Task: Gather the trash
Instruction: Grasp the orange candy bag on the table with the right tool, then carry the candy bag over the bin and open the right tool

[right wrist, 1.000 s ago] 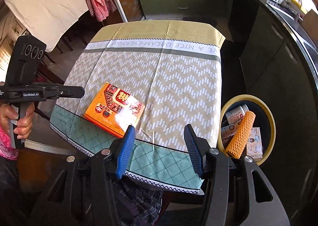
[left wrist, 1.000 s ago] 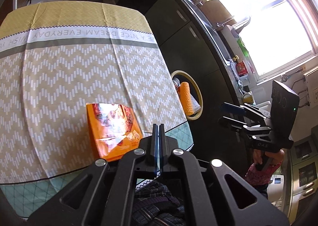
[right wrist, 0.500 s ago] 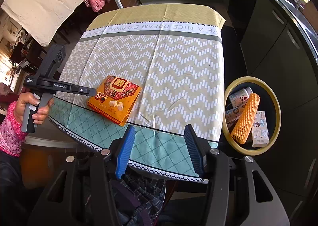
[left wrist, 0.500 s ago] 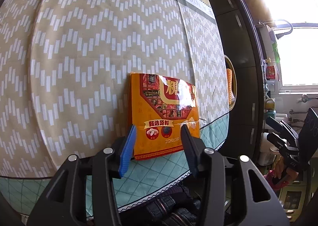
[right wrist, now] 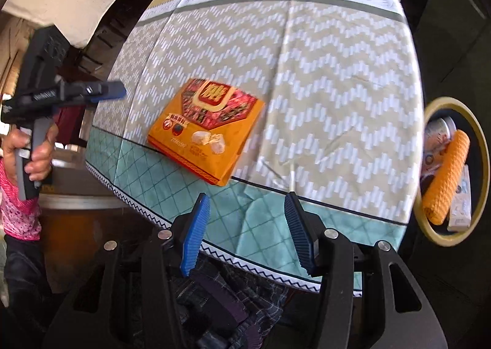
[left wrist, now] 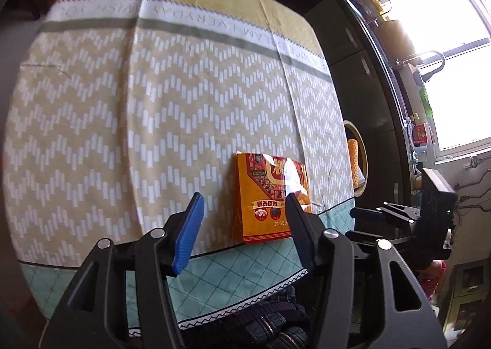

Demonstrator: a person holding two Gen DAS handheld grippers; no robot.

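Note:
An orange snack box (left wrist: 270, 192) lies flat near the front edge of the tablecloth-covered table (left wrist: 153, 103). My left gripper (left wrist: 244, 198) hovers just short of it with its jaws opening; no pad touches the box. From the right wrist, the same box (right wrist: 208, 131) lies ahead and slightly left of my right gripper (right wrist: 247, 195), which is open and empty over the teal border. The left gripper (right wrist: 104, 92) shows at the table's left side, the right gripper (left wrist: 353, 223) at its right corner.
A round yellow-rimmed bin (right wrist: 454, 238) stands on the floor right of the table, holding an orange corrugated roll (right wrist: 448, 177), a can and a white carton. A hand (right wrist: 36, 152) with a pink sleeve grips the left handle. Dark kitchen cabinets (left wrist: 362, 79) and a bright window lie to the right.
My left jaws went from shut to open. Both grippers dropped lower toward the table's front edge, so the box looks larger. The box itself has not moved.

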